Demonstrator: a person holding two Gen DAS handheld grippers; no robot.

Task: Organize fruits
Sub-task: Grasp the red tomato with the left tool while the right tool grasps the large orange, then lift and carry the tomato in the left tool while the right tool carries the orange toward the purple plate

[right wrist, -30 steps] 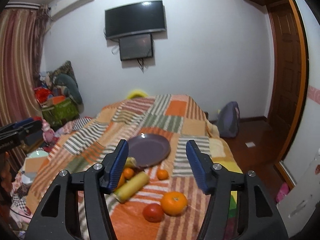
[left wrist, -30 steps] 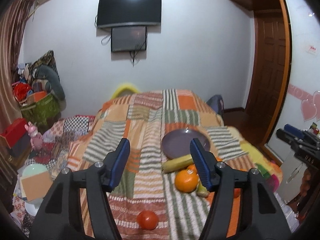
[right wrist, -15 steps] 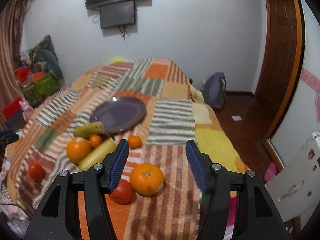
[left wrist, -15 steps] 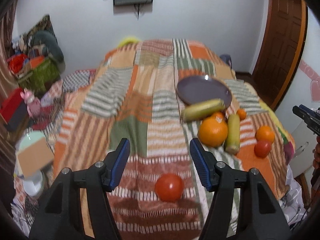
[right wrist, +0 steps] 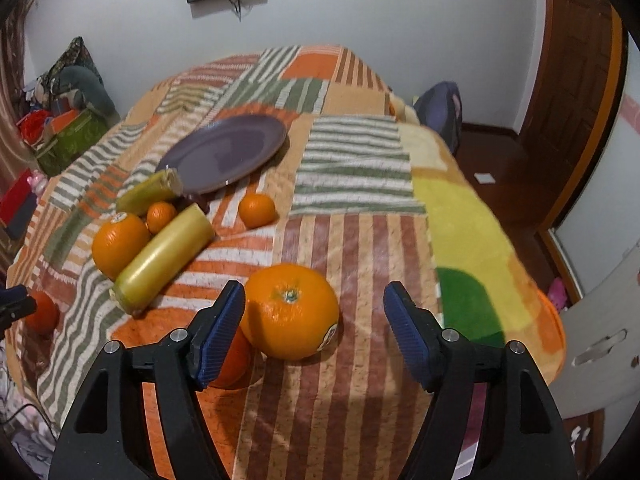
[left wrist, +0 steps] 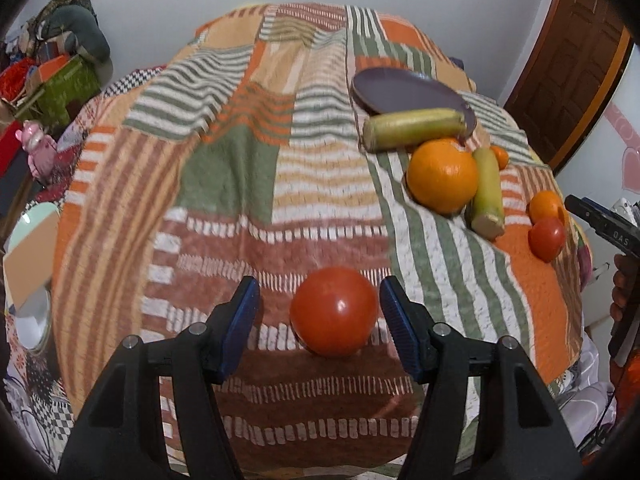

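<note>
- Both grippers have dropped from a raised view of the room to the patchwork blanket (left wrist: 232,168) within the last second.
- Left gripper (left wrist: 320,316): fingers wide, bracketing a red tomato (left wrist: 333,311), no contact.
- Right gripper (right wrist: 314,320): fingers wide; large orange (right wrist: 291,316) beside left finger.
- Purple plate (right wrist: 224,152) lies bare; judged pre-grasp, nothing sorted yet.

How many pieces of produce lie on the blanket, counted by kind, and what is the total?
Round red tomatoes: 2
Large round oranges: 2
Small orange mandarins: 2
Long yellow-green cylindrical pieces: 2
Total: 8, none on the round purple plate.
</note>
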